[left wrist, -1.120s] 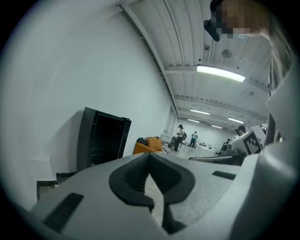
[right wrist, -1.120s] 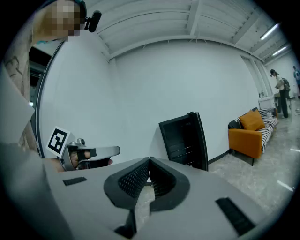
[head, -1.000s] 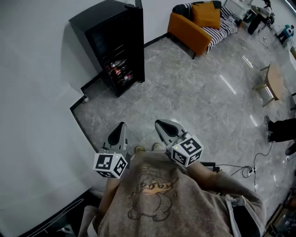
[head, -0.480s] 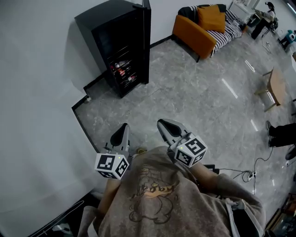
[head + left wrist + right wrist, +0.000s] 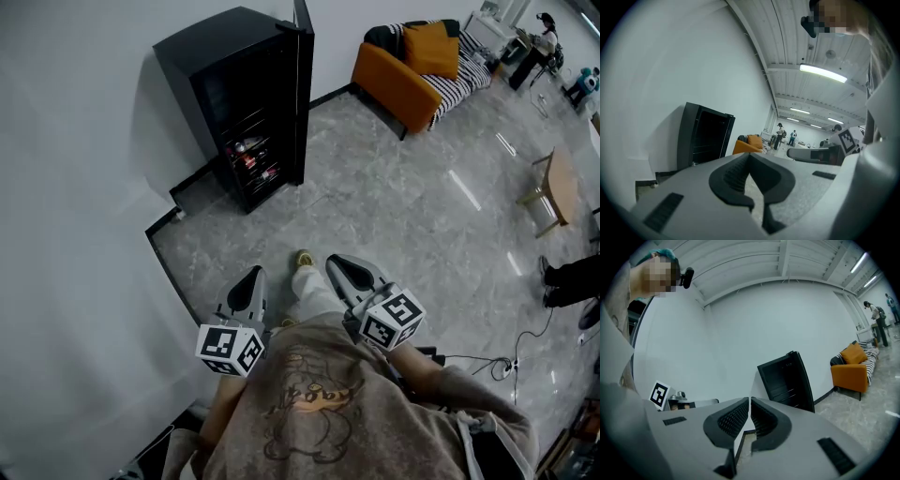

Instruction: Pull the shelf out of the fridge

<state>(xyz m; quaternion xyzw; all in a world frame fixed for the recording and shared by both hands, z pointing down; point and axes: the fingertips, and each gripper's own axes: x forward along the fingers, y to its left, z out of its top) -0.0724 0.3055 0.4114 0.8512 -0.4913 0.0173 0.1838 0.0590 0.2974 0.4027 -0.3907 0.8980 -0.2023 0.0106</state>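
**Marble floor lies between us and the open fridge**

Close against our chest we hold both grippers, pointed forward. Our left gripper [image 5: 250, 281] has its jaws pressed together with nothing in them. Our right gripper [image 5: 345, 270] shows only a hairline slit between its ribbed pads and is just as empty. One yellowish shoe [image 5: 304, 259] shows between them on the grey marble floor [image 5: 394, 206]. Well ahead, against the white wall, stands the black fridge [image 5: 234, 66], its door [image 5: 305, 89] swung open. The shelf [image 5: 251, 155] sits fully inside the lower half, carrying small red and white items we cannot identify. Farther off to the right is an orange sofa [image 5: 394, 75] with a striped throw.
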